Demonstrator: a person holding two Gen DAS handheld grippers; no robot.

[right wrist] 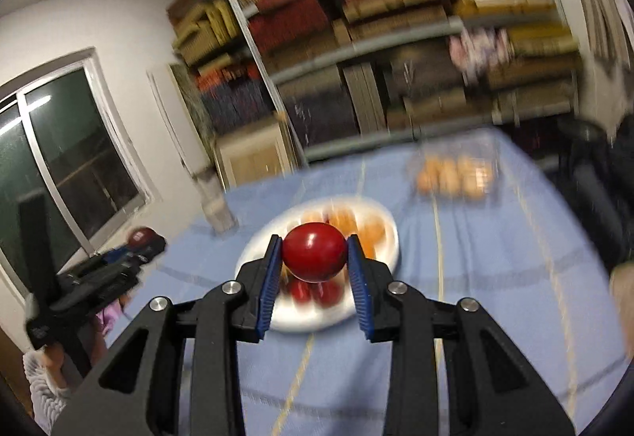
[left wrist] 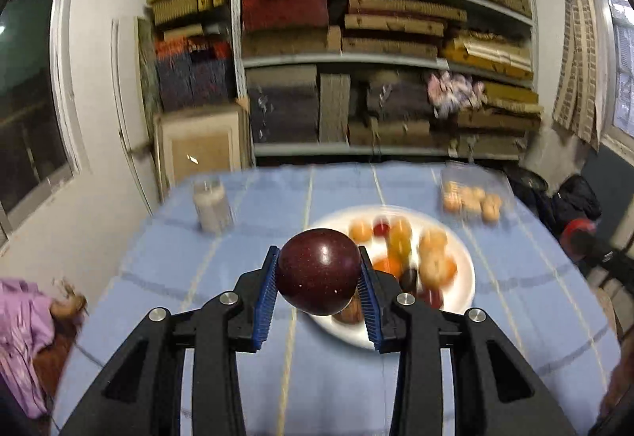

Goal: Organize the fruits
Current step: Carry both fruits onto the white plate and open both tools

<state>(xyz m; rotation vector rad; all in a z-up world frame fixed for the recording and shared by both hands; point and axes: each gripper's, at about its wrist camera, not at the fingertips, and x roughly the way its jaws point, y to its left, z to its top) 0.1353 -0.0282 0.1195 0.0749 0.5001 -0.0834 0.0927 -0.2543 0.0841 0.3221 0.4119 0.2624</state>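
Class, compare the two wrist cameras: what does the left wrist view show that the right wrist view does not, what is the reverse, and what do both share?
Only the left wrist view: the left gripper seen from behind, shut on a dark red fruit, plus pink cloth at the table's left edge.

Only the right wrist view: the right gripper shut on a bright red fruit, and the left gripper viewed from the side, held off to the left.

Both: the white plate of mixed fruit, the blue tablecloth, a clear tray of round orange items, a pale jar and stacked shelves.
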